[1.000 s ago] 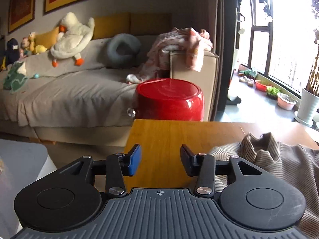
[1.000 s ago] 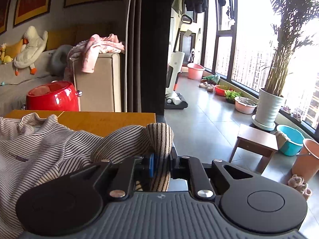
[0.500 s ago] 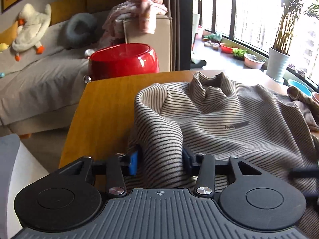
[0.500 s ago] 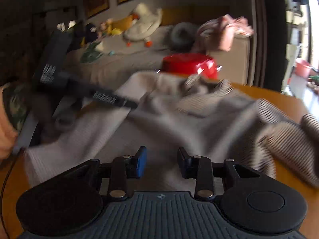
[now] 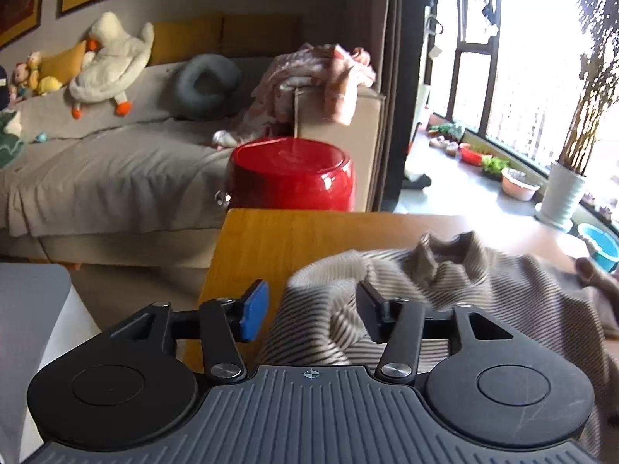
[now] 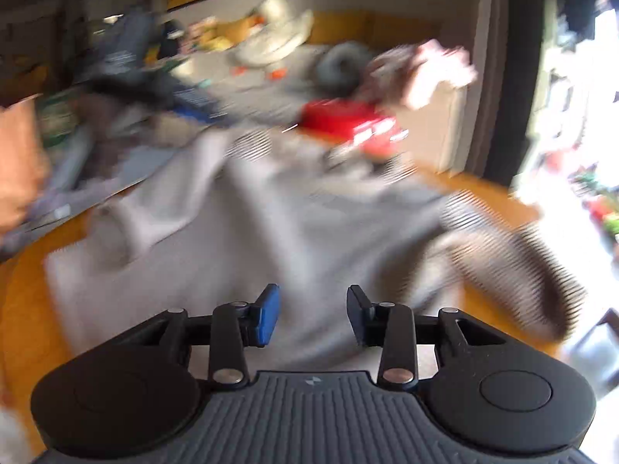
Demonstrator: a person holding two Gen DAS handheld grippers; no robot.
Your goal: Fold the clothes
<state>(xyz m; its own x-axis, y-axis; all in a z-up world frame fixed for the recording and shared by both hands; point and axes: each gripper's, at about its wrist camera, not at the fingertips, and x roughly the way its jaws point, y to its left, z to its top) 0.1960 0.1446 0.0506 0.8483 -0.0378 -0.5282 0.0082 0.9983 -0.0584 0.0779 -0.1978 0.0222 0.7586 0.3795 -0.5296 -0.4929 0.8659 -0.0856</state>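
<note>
A brown-and-white striped sweater [image 5: 483,290] lies rumpled on the wooden table [image 5: 294,239], collar facing away. My left gripper [image 5: 311,311] is open, with a raised fold of the sweater between its fingers, at the table's left edge. In the blurred right wrist view the sweater [image 6: 294,239] is spread across the table, one sleeve [image 6: 514,266] trailing right. My right gripper [image 6: 311,319] is open just above the sweater's near edge, holding nothing.
A red round stool [image 5: 290,178] stands beyond the table's far edge, in front of a grey sofa [image 5: 96,170] with a plush duck and a pile of pink clothes [image 5: 321,77]. Plant pots stand by the window [image 5: 561,189]. A blurred arm and the other gripper show at left [image 6: 58,147].
My left gripper has opened wider and pulled back to the sweater's left edge. My right gripper let go of the sleeve a second ago and now hovers open over the spread sweater.
</note>
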